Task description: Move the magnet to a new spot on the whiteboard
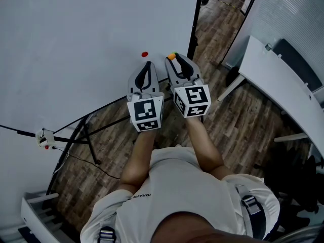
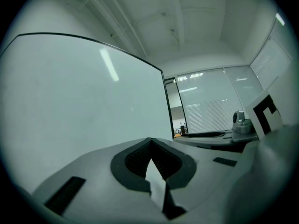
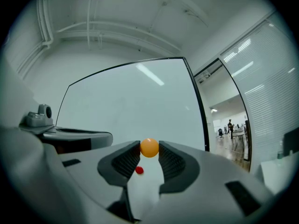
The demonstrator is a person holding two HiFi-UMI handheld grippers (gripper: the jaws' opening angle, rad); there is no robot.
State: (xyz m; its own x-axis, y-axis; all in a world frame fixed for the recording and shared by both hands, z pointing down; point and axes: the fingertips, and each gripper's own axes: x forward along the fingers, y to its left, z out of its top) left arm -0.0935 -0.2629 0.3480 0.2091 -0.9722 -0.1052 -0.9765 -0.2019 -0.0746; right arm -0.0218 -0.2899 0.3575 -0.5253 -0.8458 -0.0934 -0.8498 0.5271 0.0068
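A small orange magnet point(image 3: 149, 148) sits pinched between the tips of my right gripper point(image 3: 149, 149). In the head view the orange magnet point(image 1: 171, 56) is at the lower right part of the whiteboard point(image 1: 91, 39), close to its black edge. Whether it touches the board I cannot tell. A red magnet point(image 1: 144, 54) sticks on the board just left of it, and it also shows below the jaws as the red magnet point(image 3: 139, 170). My left gripper point(image 1: 147, 64) hangs beside the right one under the red magnet, its jaws closed together and empty point(image 2: 150, 142).
The whiteboard's black frame post point(image 1: 194, 19) runs down right of the grippers, with stand legs point(image 1: 86, 130) on the wood floor. A white table point(image 1: 283, 80) and a dark chair point(image 1: 298, 65) stand at the right. A board tray point(image 1: 35, 211) is at lower left.
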